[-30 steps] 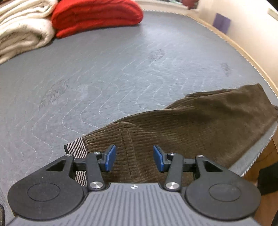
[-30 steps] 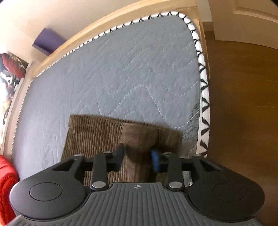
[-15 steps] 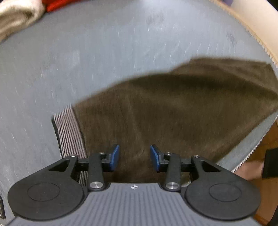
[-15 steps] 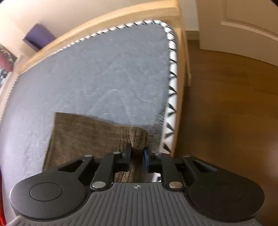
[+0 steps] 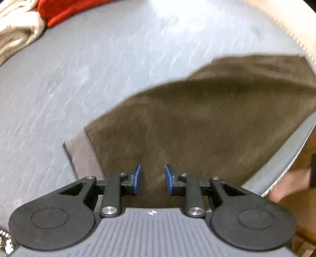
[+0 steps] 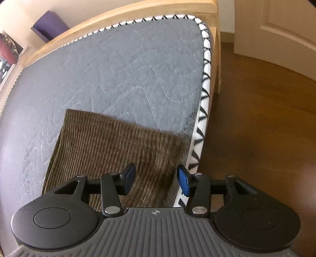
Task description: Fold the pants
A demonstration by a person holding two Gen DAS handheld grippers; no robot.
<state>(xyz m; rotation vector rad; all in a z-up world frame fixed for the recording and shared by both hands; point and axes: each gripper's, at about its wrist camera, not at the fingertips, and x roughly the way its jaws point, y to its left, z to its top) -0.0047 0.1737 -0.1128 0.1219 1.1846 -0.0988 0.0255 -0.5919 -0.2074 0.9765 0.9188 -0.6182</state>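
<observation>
- The brown corduroy pants (image 6: pixel 110 150) are lying flat on the grey quilted mattress (image 6: pixel 118 69), near its zigzag-trimmed edge; the striped waistband (image 5: pixel 83 156) is showing.
- The left hand-held gripper (image 5: pixel 152 179) is closing over the pants, not yet pinching them.
- The right hand-held gripper (image 6: pixel 156 180) is opening, its pads clear of the cloth.
- No writing is readable.

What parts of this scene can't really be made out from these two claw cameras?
- Left wrist view: motion blur wipes out the brown corduroy pants' ribs and seams.
- Left wrist view: the cream blanket and red blanket are cut off by the top edge.
- Both views: the near part of the pants lies hidden under each claw's body.
- Right wrist view: the purple item beyond the bed frame is too small to identify.
</observation>
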